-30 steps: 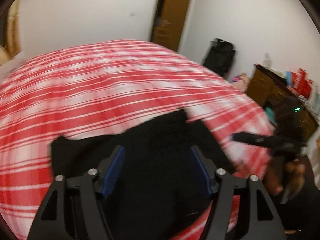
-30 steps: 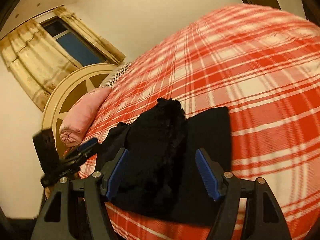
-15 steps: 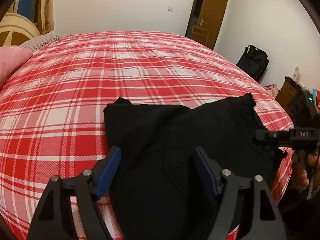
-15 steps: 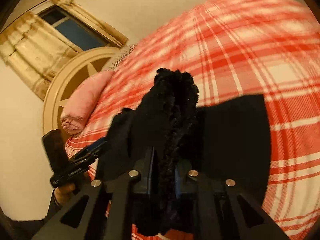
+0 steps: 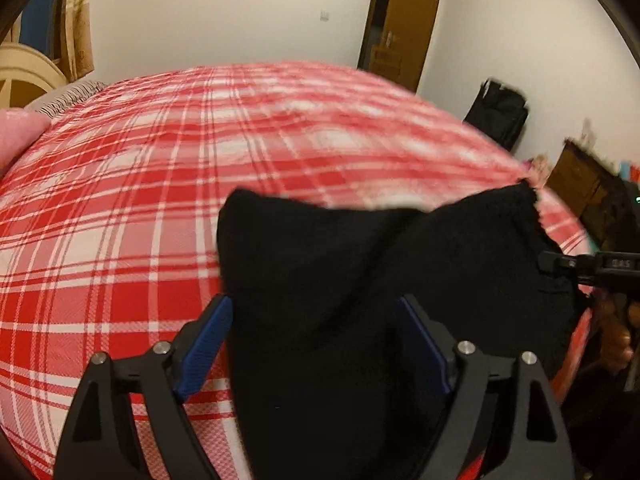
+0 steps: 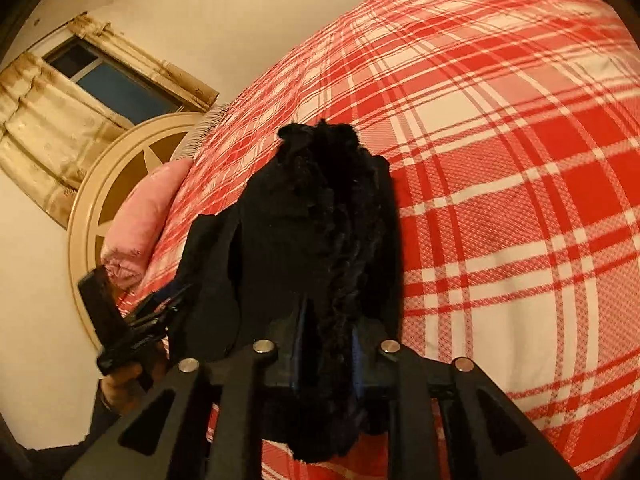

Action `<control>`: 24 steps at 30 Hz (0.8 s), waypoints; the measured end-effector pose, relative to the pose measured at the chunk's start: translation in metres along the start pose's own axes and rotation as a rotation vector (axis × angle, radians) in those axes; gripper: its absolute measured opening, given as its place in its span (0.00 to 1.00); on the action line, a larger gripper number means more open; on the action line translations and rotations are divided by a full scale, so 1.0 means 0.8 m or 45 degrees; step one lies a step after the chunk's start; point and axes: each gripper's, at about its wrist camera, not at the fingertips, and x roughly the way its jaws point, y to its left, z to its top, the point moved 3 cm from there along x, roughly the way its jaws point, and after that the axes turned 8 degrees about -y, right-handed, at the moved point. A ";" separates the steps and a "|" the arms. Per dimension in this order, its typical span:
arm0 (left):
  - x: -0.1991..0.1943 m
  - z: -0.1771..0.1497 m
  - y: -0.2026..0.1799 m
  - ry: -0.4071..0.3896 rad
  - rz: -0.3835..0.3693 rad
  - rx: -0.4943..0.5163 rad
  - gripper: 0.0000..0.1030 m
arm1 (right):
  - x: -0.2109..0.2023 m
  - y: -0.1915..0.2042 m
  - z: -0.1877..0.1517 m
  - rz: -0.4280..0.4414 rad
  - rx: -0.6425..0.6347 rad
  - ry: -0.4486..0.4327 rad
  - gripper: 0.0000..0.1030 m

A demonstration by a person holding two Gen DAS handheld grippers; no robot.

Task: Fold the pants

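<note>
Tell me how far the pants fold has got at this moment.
Done: the black pants lie doubled over in a compact shape on the plaid bed. In hand: the right gripper pinches a bunched edge, jaws easing open; the left gripper straddles the cloth, opening. Left: releasing and flattening.

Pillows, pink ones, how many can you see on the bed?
1: a pink pillow at the head of the bed, beside the round headboard. Others may be hidden outside the frame.

A red plaid bed [image 5: 120, 240] fills the white-walled room, with a brown door [image 5: 408, 24] and curtained window [image 6: 108, 80].
</note>
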 end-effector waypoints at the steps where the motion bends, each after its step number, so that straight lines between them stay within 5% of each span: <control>1: 0.003 -0.003 0.000 0.009 0.017 0.014 0.84 | 0.000 0.000 0.001 -0.007 -0.014 0.009 0.25; 4: 0.007 -0.007 0.008 0.029 0.037 0.015 0.84 | -0.006 0.005 0.000 -0.051 -0.054 0.010 0.29; 7: 0.008 -0.006 0.019 0.040 0.034 -0.022 0.84 | -0.034 0.023 0.010 -0.213 -0.166 -0.130 0.35; 11: -0.003 -0.003 0.022 0.023 0.045 -0.025 0.84 | -0.059 0.079 0.017 -0.125 -0.320 -0.247 0.45; 14: -0.008 0.002 0.022 0.007 0.053 -0.020 0.84 | -0.030 0.117 -0.004 -0.074 -0.488 -0.140 0.49; 18: -0.004 0.004 0.021 0.009 0.054 -0.022 0.84 | 0.020 0.110 -0.039 -0.141 -0.557 0.049 0.49; 24: -0.001 -0.002 0.021 0.027 0.040 -0.028 0.84 | 0.028 0.105 -0.051 -0.155 -0.628 0.103 0.49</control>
